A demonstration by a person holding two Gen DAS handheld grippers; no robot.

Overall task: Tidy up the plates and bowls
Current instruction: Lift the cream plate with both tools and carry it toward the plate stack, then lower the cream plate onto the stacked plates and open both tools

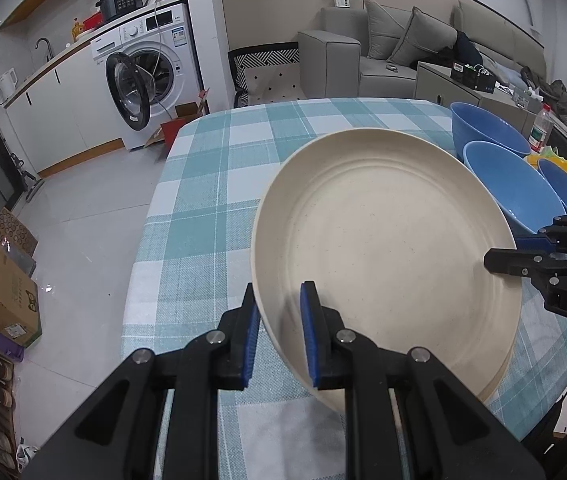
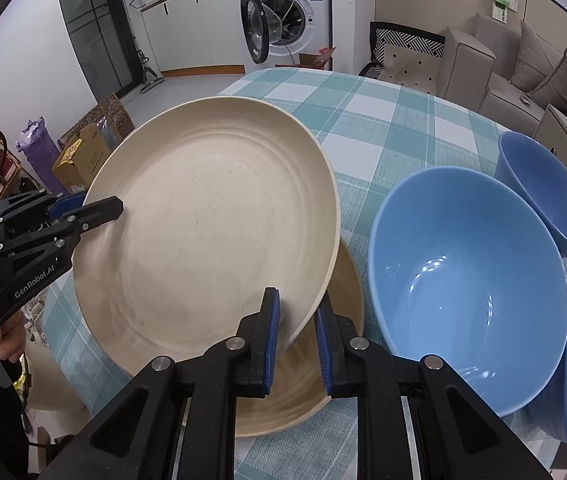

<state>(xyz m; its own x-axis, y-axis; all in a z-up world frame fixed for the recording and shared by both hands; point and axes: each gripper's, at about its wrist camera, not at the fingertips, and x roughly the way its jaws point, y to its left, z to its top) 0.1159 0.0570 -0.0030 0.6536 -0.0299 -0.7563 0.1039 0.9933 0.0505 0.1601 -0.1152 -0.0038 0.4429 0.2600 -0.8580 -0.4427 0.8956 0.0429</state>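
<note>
Clearly, from the left wrist, the left claw point(image 1: 279, 330) is clamped on the near rim of a round cream speckled plate point(image 1: 387, 248), tilted above the teal checked counter point(image 1: 211, 184). From the right wrist, the right claw point(image 2: 297, 338) pinches the plate's opposite rim, above a second cream plate point(image 2: 323, 380) beside a large blue bowl point(image 2: 467, 280).

Left gripper point(image 1: 279, 332) and right gripper point(image 2: 297, 344): both angled down, jaws clamped on opposite plate point(image 2: 207, 220) rims.
</note>
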